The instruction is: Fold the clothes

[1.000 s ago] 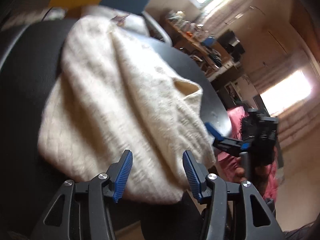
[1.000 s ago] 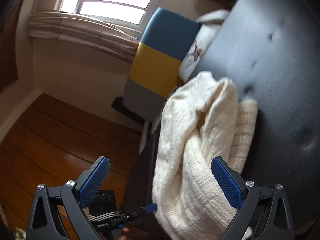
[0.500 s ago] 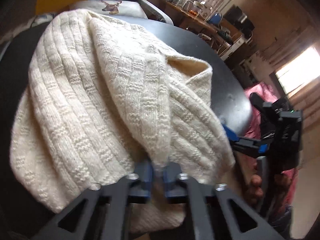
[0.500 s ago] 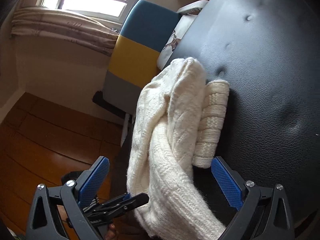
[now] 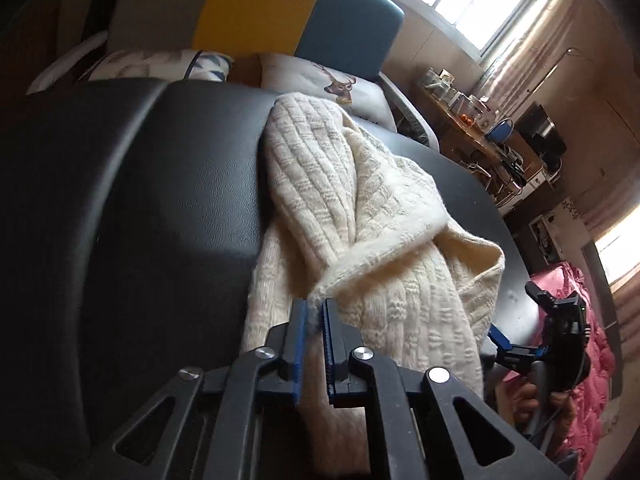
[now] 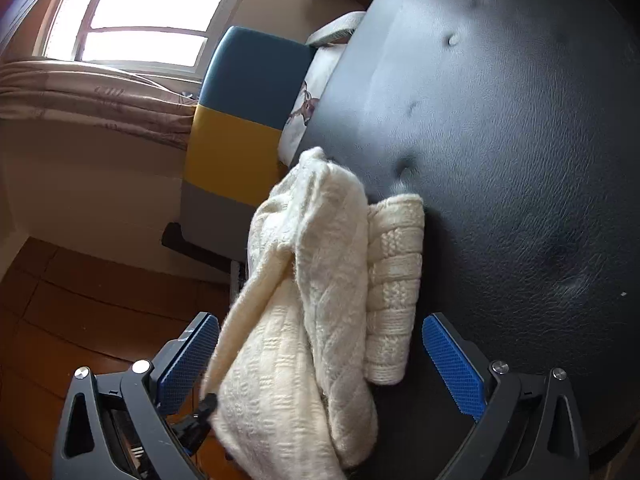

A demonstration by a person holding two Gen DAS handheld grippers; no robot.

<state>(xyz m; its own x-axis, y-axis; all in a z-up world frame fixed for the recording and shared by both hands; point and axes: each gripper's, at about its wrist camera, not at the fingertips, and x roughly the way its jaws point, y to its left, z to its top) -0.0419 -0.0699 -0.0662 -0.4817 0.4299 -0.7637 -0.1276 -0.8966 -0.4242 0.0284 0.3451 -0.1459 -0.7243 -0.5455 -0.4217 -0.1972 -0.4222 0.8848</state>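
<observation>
While the left gripper point(image 5: 316, 312) is seen clamped on a pinched fold of the cream knit sweater point(image 5: 360, 216), its blue pads nearly together with wool between them, the right gripper point(image 6: 320, 360) is shown spread wide, its pads either side of the garment and nothing gripped. The sweater is laid bunched lengthwise along the edge of the black padded surface point(image 5: 160, 200), part of it draped over the rim. Only in the left wrist view are the two deer-print cushions point(image 5: 320, 80), the cluttered desk point(image 5: 480, 128) and the pink bedding point(image 5: 576, 320) at far right made visible, with the right gripper seen beyond the sweater. Only in the right wrist view are the wooden floor point(image 6: 80, 300) and the window point(image 6: 148, 12) shown. A yellow-and-teal chair back point(image 6: 240, 120) is seen in both.
</observation>
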